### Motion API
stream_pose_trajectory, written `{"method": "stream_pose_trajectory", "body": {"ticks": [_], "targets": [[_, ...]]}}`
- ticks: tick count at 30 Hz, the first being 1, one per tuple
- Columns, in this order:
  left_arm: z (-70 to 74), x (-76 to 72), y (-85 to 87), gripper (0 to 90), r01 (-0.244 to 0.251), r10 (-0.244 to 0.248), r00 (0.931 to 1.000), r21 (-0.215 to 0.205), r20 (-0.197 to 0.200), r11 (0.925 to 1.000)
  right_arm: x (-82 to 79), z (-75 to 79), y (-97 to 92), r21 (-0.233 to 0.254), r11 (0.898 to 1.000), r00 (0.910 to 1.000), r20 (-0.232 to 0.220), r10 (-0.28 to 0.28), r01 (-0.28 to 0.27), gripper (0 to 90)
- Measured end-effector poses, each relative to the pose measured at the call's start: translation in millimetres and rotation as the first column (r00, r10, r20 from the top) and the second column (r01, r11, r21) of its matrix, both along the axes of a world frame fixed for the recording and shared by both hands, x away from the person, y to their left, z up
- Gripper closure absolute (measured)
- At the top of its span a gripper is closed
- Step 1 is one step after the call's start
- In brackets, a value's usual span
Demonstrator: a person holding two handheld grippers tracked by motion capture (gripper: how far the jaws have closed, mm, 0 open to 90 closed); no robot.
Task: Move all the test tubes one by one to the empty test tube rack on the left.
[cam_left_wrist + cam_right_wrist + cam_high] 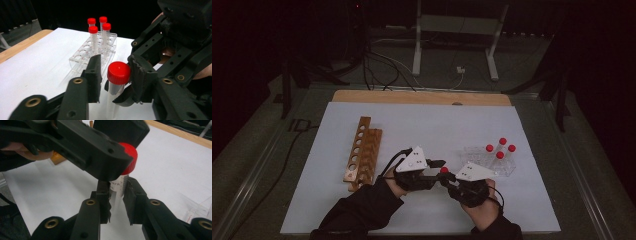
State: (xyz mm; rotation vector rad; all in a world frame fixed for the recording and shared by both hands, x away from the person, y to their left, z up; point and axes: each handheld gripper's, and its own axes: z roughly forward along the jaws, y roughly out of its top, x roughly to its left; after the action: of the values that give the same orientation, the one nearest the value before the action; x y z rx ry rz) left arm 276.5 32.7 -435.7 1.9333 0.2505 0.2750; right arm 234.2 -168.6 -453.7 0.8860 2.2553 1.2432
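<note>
Right now the work sits mid-handover, close to the near edge of the desk (337, 210). The right gripper (116, 202) is clamped on the clear body of a tube (119, 187), holding it upright just above the white sheet, between the two hands. The left gripper (115, 75) has come in around the tube's red cap (119, 72): one pad touches the cap's side, while the other pad seems to stand a sliver off, so I would call those jaws nearly together around the cap but not yet pressing on it.

To the right and a little farther off stands the clear rack (484, 160) with four red-capped tubes (500, 149) upright in it and several holes free. A wooden rack (362, 152) lies on the left of the sheet with nothing in it.

My guess is that the cap is about to be gripped and turned, or the tube passed across. Four tubes look settled; this fifth one is in hand and has yet to be dealt with and placed in a rack.
</note>
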Motion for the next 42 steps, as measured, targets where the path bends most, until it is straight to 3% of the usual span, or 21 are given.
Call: {"method": "stream_pose_trajectory", "body": {"ticks": [6, 12, 17, 20, 27, 29, 30, 32, 39, 40, 42], "targets": [[-1.3, 0.3, -1.6, 71.0, 0.005, -0.005, 1.0000, 0.003, 0.004, 1.0000, 0.7, -0.3, -0.6, 0.002, 1.000, 1.0000, -0.001, -0.008, 0.008, 74.5], [0.3, 1.3, -3.0, 72.1, 0.010, -0.011, 0.9998, 0.033, 0.014, 0.9994, 1.4, -1.1, -0.8, 0.002, 1.000, 0.9999, -0.006, -0.012, 0.012, 74.4], [3.1, 3.7, -1.3, 72.2, 0.011, -0.011, 0.9999, 0.022, -0.003, 0.9997, 1.1, -1.3, -1.6, 0.019, 1.000, 0.9999, 0.005, -0.009, 0.009, 73.3], [6.3, 4.4, 0.7, 72.3, 0.000, 0.000, 1.0000, 0.020, 0.008, 0.9998, 0.4, -0.4, -1.4, 0.028, 1.000, 0.9999, 0.010, -0.012, 0.012, 61.0], [19.1, 8.8, 13.9, 72.3, -0.037, 0.037, 0.9991, 0.007, 0.020, 0.9993, -1.0, 1.9, -7.1, 0.060, 0.998, 0.9988, 0.032, -0.037, 0.035, 45.6], [23.8, 10.3, 19.3, 72.3, -0.050, 0.050, 0.9984, 0.002, 0.025, 0.9987, -1.3, 3.6, -9.8, 0.074, 0.996, 0.9982, 0.038, -0.046, 0.043, 39.2], [26.1, 11.1, 22.1, 72.3, -0.057, 0.057, 0.9979, 0.001, 0.031, 0.9984, -1.5, 5.0, -11.9, 0.088, 0.995, 0.9976, 0.041, -0.055, 0.051, 29.7], [30.2, 13.4, 27.6, 72.3, -0.069, 0.070, 0.9971, -0.005, 0.031, 0.9976, -2.1, 5.8, -12.5, 0.092, 0.994, 0.9970, 0.047, -0.061, 0.056, 26.4], [37.9, 21.6, 47.2, 72.3, -0.126, 0.126, 0.9915, -0.019, 0.031, 0.9919, -4.2, 10.6, -14.3, 0.121, 0.991, 0.9958, 0.067, -0.062, 0.054, 4.0], [38.9, 22.5, 50.1, 72.3, -0.141, 0.142, 0.9892, -0.021, 0.039, 0.9898, -2.3, 10.9, -15.8, 0.134, 0.990, 0.9979, 0.046, -0.046, 0.040, 0.0], [41.2, 25.4, 56.4, 72.3, -0.164, 0.165, 0.9855, -0.025, 0.040, 0.9861, -1.4, 10.7, -17.1, 0.138, 0.990, 0.9986, 0.041, -0.034, 0.028, 0.0]]}}
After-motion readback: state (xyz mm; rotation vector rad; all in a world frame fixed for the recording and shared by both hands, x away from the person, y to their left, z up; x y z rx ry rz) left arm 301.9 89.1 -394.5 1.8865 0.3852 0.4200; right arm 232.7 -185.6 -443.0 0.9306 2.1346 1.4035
